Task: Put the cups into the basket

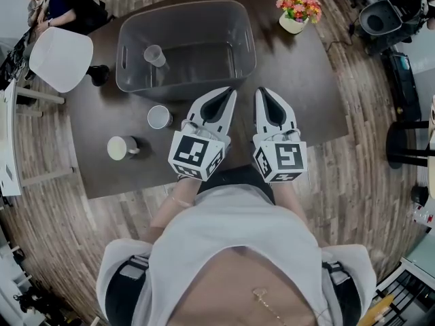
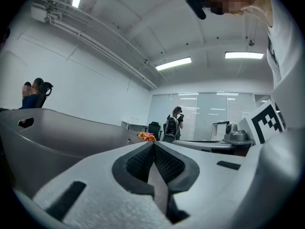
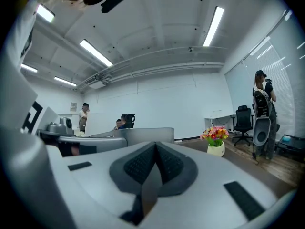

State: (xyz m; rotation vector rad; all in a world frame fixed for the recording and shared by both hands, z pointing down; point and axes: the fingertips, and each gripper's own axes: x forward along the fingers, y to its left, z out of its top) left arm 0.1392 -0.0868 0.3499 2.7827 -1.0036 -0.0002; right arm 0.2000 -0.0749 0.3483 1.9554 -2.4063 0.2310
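While left hand-held gripper [image 1: 228, 92] and right hand-held gripper [image 1: 262, 92] are closed, basket [image 1: 178, 87] stands ahead

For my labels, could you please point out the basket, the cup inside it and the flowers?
Basket [image 1: 249, 43], head view, right wall.
Cup in it [image 1: 155, 56], head view, side.
Flowers [image 1: 299, 4], head view, blossoms.

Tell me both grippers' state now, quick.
Left gripper: closed, jaws together, holding nothing.
Right gripper: closed, jaws together, holding nothing.

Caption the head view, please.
Left gripper and right gripper shut, empty; clear cup in basket, grey cup and cream mug outside on table.
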